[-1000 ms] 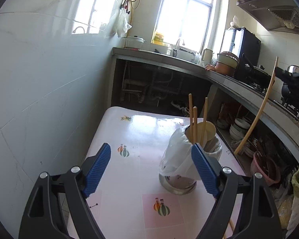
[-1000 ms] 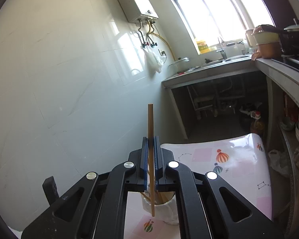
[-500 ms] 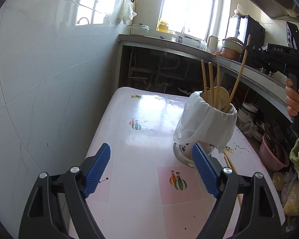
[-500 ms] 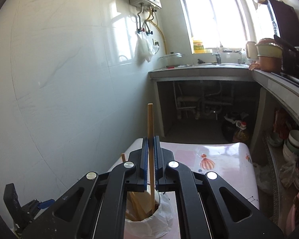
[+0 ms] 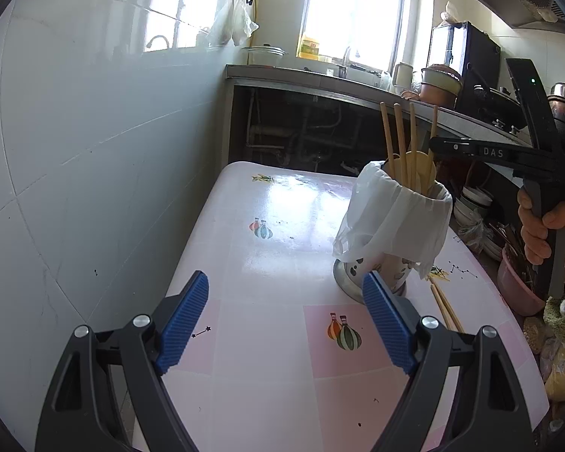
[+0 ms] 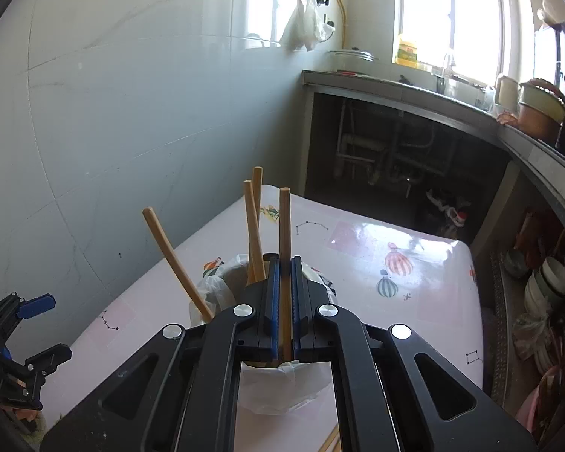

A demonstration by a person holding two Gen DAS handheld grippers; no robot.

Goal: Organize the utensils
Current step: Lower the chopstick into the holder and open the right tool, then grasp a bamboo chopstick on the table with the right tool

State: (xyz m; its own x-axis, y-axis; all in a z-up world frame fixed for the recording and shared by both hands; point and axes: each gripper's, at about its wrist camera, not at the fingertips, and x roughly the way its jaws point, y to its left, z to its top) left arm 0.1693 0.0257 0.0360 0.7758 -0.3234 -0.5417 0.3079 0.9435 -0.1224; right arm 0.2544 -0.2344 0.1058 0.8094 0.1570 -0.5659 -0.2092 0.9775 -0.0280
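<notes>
white letters "das" are readable on the black right gripper (image 5: 435, 143), whose jaws are closed on a wooden chopstick (image 6: 284, 248) standing upright over the utensil holder (image 5: 391, 226). the holder, lined with a white plastic bag, stands near the desk's (image 5: 282, 339) right edge and holds more chopsticks. the left gripper (image 5: 286, 324) hovers over the desk, jaws wide apart, holding nothing.

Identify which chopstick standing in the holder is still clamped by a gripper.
The upright chopstick pinched in the right gripper; the other chopsticks lean free in the bag-lined holder.
</notes>
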